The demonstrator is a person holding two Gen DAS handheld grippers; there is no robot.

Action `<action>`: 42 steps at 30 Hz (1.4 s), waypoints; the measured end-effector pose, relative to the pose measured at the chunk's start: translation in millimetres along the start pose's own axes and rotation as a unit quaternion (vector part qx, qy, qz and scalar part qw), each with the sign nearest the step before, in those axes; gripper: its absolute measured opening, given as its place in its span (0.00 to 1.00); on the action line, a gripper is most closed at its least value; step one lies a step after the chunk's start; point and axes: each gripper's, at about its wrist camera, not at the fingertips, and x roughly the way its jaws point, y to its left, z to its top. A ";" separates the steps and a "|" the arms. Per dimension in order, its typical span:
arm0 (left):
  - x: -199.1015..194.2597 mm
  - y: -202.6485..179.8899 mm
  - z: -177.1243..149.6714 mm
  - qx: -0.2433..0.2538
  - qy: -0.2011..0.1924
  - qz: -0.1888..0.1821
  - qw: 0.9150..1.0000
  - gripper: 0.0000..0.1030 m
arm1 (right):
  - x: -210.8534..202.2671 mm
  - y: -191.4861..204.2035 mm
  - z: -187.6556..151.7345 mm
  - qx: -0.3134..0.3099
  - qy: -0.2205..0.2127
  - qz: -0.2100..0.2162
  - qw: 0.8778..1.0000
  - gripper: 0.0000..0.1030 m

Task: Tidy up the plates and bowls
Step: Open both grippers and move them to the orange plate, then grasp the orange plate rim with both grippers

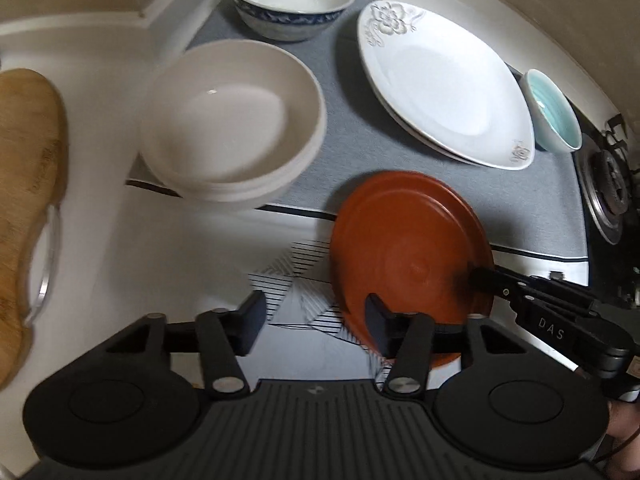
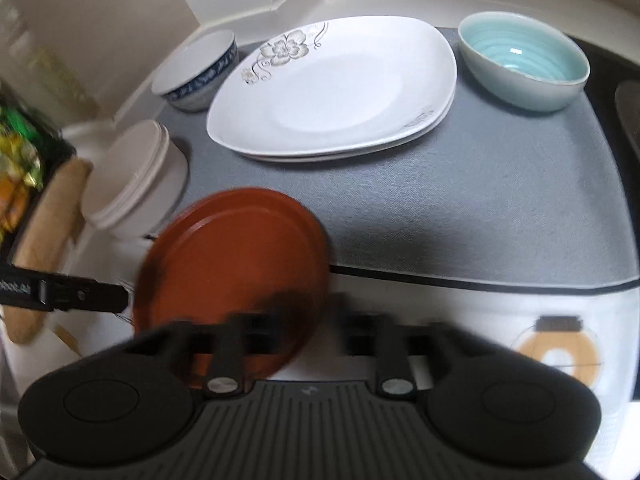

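At the front edge of the grey mat, the brown plate is sitting tilted, half on the mat and half over the white counter; looks like two brown plates nested, can't confirm. Right gripper is pinching its rim, fingers pressed together on the edge in the left wrist view; its own camera is too blurred to show the pads. Left gripper is hanging just above the plate's near edge with fingers spread, one finger over the plate, one over bare counter, gripping nothing. Step in hand, as I read it: moving the brown plate to its stack spot, right hand carrying, left hand free. Around it: stack of cream bowls just left, at the mat's corner; two white flower plates stacked behind, mid-mat; blue-patterned bowl at the back; teal bowl at the far right of the mat, near the gas burner. Wooden cutting board is lying off to the left. Next move likely needs the plate levelled and set flat on open mat in front of the flower plates, keeping clear of the cream stack. Risk: a one-sided rim pinch letting the plate swing or slip.
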 end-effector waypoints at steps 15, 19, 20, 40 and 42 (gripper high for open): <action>43.8 -38.9 11.2 0.043 0.044 -0.078 0.995 0.23 | -44.5 -39.9 -24.0 0.030 -0.010 -0.028 0.999 0.10; 49.8 -45.2 9.4 0.053 0.041 -0.069 0.995 0.17 | -44.3 -39.2 -25.3 0.035 -0.007 -0.027 0.999 0.11; 50.3 -46.3 9.6 0.055 0.040 -0.070 0.995 0.16 | -43.2 -39.4 -26.1 0.036 -0.004 -0.026 0.999 0.11; 36.1 -61.0 1.8 0.076 0.036 -0.043 0.996 0.11 | -50.4 -37.6 -31.6 0.034 0.004 -0.017 0.999 0.08; 31.2 -62.4 2.5 0.078 0.035 -0.045 0.995 0.11 | -59.1 -37.8 -29.6 0.037 -0.002 -0.013 0.999 0.07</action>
